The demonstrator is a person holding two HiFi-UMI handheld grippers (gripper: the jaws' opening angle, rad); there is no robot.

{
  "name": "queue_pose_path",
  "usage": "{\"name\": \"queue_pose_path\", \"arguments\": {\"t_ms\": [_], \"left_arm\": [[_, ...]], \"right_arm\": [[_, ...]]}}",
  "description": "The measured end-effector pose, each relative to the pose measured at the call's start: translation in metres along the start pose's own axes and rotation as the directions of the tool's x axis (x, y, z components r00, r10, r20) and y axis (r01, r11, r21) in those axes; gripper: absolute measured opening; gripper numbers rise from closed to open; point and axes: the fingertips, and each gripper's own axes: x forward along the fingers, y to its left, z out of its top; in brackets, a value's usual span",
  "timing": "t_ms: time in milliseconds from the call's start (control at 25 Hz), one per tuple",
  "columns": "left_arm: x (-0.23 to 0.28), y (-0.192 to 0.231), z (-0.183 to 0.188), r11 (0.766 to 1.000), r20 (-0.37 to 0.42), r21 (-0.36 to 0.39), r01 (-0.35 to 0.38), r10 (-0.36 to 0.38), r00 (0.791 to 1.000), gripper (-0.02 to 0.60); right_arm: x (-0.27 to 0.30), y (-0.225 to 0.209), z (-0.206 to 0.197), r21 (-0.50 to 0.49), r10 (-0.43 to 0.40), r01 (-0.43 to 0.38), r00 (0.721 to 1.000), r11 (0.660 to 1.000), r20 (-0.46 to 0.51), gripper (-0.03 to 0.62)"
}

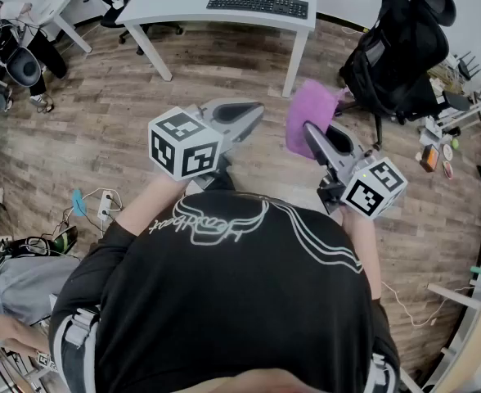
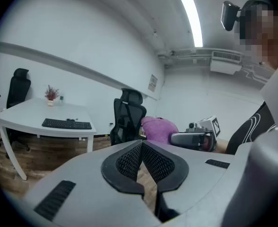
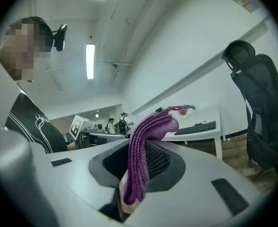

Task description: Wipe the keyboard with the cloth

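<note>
purple ribbed knit cloth (image 3: 143, 150)

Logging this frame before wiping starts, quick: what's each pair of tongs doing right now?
The left tongs: closed, nothing in them.
The right tongs: closed on the purple cloth.

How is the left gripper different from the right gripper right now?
The right gripper pinches the purple cloth; the left gripper holds nothing, and its jaw tips touch each other. In the head view the left gripper points up and to the right, while the right gripper points up and to the left. Both are grey and held in the air, away from the keyboard.
</note>
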Motion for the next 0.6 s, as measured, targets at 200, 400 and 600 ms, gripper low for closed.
{"name": "queue_pose_path", "arguments": {"t_ms": [200, 400, 600], "left_arm": [[0.003, 0.004, 0.001, 1.000, 0.004, -0.006, -0.010, 0.010, 1.000, 0.005], [0.005, 0.021, 0.001, 1.000, 0.007, -0.026, -0.011, 0.012, 1.000, 0.005], [0.006, 0.044, -0.005, 0.998, -0.004, -0.054, -0.024, 0.024, 1.000, 0.005]], "right_arm": [[0.003, -0.003, -0.001, -0.003, 0.003, -0.003, 1.000, 1.000, -0.008, 0.061], [0.019, -0.014, -0.003, 0.038, -0.001, 0.001, 1.000, 0.999, -0.010, 0.060], [0.036, -0.029, -0.004, 0.098, 0.003, -0.003, 1.000, 0.995, -0.004, 0.061]]}}
